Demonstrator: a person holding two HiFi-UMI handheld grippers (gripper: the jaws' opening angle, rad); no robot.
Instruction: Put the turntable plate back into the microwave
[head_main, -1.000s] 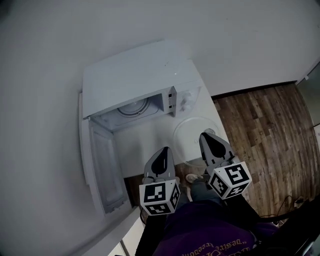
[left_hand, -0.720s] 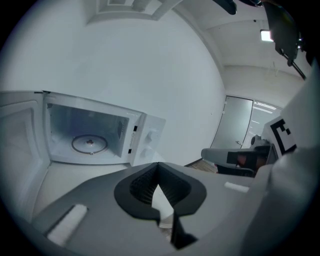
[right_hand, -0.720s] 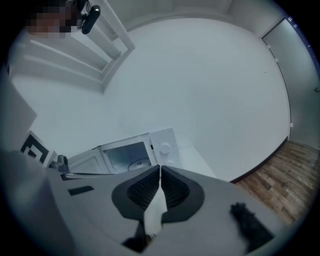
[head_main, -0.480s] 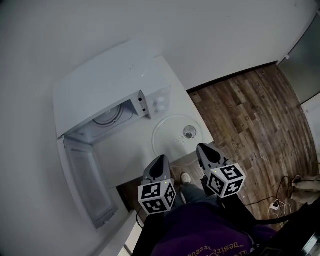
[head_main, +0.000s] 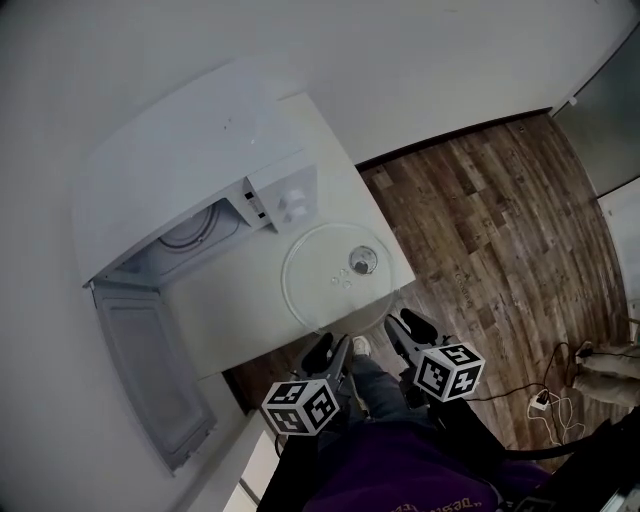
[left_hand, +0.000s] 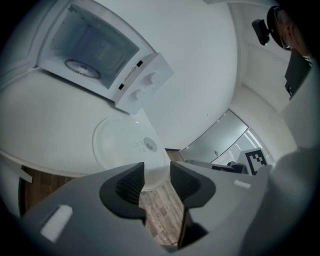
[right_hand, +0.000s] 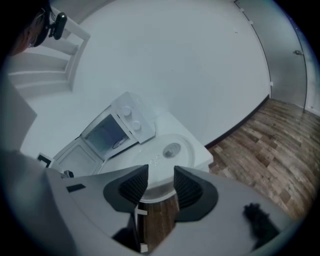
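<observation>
- Lying flat on the white counter (head_main: 225, 315), the glass turntable plate (head_main: 335, 275) sits outside the microwave (head_main: 190, 165), just in front of its control panel and to the right of the open cavity.
- The left gripper (head_main: 325, 352) and right gripper (head_main: 396, 326) hang side by side on the person's side of the plate, tips pointing toward its near rim and apart from it.
- In the left gripper view the plate (left_hand: 125, 145) lies beyond the left gripper (left_hand: 156, 172), and its near rim shows through the gap between the jaw tips.
- The right gripper view shows the same: the plate (right_hand: 167, 150) is ahead of the right gripper (right_hand: 161, 175), with its near rim framed by the two pads.
- Both pairs of jaws stand spread and have just been opening; nothing is between the pads of either one.
- The plate's near rim reaches about the front edge of the counter, with the wood floor (head_main: 480, 220) below.
- A small round grey hub (head_main: 362, 261) marks the plate toward its right side, with three small studs beside it.
- The microwave door (head_main: 150, 370) hangs wide open to the left, and a roller ring (left_hand: 79, 67) rests on the cavity floor.
- Two white knobs (head_main: 290, 202) sit on the control panel; any lettering round them is too small to read.
- Each gripper carries a cube with black-and-white square markers (head_main: 300, 407), which are patterns and not words.
- Yellow print on the person's purple top (head_main: 400, 470) is cut off at the bottom edge and cannot be read.
</observation>
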